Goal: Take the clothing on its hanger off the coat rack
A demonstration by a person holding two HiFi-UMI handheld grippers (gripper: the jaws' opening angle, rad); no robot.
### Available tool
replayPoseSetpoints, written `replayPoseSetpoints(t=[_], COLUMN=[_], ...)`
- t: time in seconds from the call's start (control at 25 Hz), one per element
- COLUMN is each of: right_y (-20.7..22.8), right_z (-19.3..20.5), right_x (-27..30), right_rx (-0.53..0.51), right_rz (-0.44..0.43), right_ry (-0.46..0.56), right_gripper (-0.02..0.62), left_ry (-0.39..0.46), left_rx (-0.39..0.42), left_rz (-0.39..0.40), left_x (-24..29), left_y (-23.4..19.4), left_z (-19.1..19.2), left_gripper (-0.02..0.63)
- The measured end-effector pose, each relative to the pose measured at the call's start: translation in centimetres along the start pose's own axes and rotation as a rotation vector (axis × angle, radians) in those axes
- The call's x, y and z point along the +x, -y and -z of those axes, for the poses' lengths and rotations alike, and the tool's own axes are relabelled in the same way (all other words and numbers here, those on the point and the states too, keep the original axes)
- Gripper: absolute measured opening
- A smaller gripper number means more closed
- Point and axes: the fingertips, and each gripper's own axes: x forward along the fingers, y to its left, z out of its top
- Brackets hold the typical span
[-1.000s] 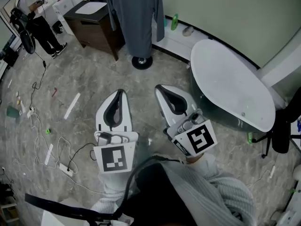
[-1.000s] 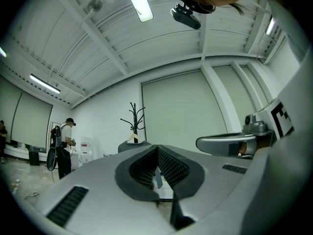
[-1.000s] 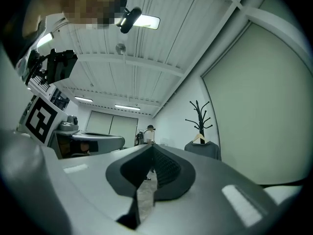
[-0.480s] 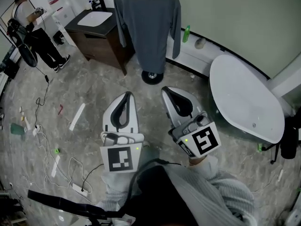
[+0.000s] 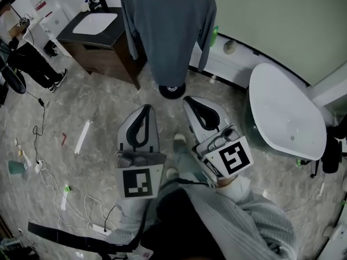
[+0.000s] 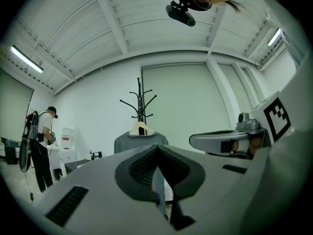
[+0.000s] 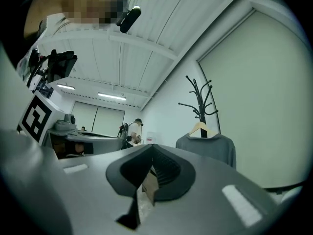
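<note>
grey sweater (image 5: 168, 31) hung on coat rack (image 6: 140, 97), not yet taken off.
The long-sleeved, plain grey sweater is carried on a pale wooden hanger (image 6: 140, 128) at the black rack, sleeves hanging straight down, hem just above the round base (image 5: 172, 90). The rack is placed by the wall, between a dark cabinet (image 5: 103, 42) and a white oval surface (image 5: 287, 112). The left gripper (image 5: 145, 108) and right gripper (image 5: 189, 99) are held side by side, pointed toward the garment and apart from it. Both pairs of jaws are closed together, nothing gripped.
</note>
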Motion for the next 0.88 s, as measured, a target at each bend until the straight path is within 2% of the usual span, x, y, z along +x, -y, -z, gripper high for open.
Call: replayPoseSetpoints(t=[0.24, 0.6, 0.76, 0.88], right_y=[6.0, 20.0, 25.5, 28.7], right_z=[3.2, 0.7, -1.1, -0.8], right_x=[8.4, 23.2, 26.7, 28.6], right_rx=[0.004, -0.062, -0.113, -0.121], right_rz=[-0.009, -0.012, 0.025, 0.046], right_ry=[0.025, 0.107, 0.094, 0.084], right_gripper=[0.003, 0.003, 0.003, 0.003], left_ry=[0.009, 0.070, 0.076, 0.077], left_rx=[0.019, 0.100, 0.103, 0.122], left_rz=[-0.029, -0.034, -0.029, -0.017], left_x=[9.0, 28.4, 34.5, 38.3], left_y=[-5.2, -11.9, -13.1, -13.7], left_z=[2.8, -1.0, -2.8, -2.8], left_gripper=[0.005, 0.005, 0.005, 0.005])
